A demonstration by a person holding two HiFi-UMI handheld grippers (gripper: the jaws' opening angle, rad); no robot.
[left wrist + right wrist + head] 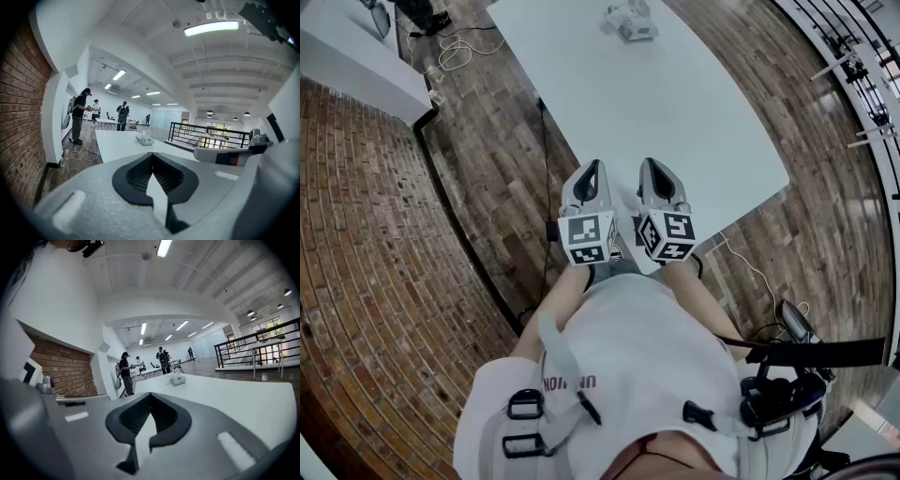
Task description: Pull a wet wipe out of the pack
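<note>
The wet wipe pack lies at the far end of the long white table, pale with a wipe sticking up from its top. It also shows small and distant as the pack in the left gripper view and the pack in the right gripper view. My left gripper and right gripper hover side by side over the table's near edge, close to my body and far from the pack. Both point along the table toward it. The jaws of each are shut with nothing between them.
Several people stand beyond the table's far end. A black railing runs along the right side. Brick floor lies to the left, with a cable on the wooden floor and another white table at the top left.
</note>
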